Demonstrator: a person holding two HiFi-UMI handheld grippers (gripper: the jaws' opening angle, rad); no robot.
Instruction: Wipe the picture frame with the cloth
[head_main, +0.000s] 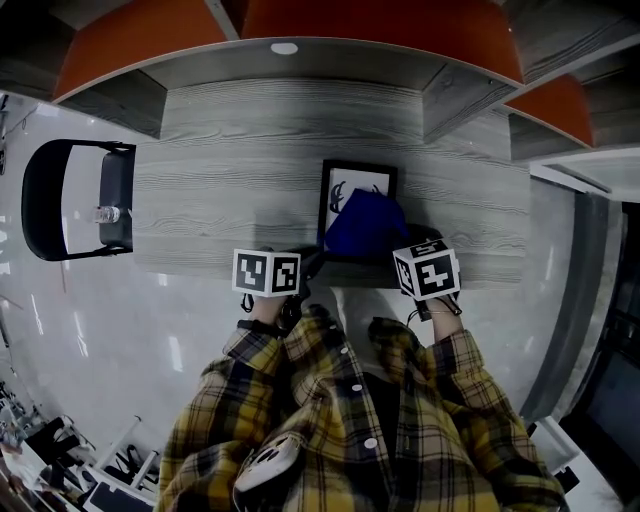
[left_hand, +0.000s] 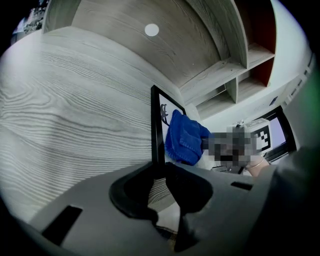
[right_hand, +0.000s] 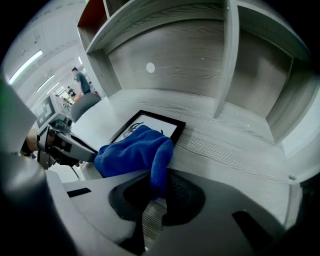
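Yellow plaid shirt (head_main: 330, 420) fills the bottom of the head view, both sleeves reaching forward. Left tongs (left_hand: 160, 175) closed on the near left edge of the black picture frame (head_main: 365, 185). Frame lies flat on the grey wood-grain surface (head_main: 220, 190), close to its front edge. Right tongs (right_hand: 157, 186) clamped on a hanging fold of the blue cloth (right_hand: 132, 150). Cloth bunched over the frame's near half, hiding part of the print. Far half bare. Black chair (head_main: 75, 200) stands off to the left.
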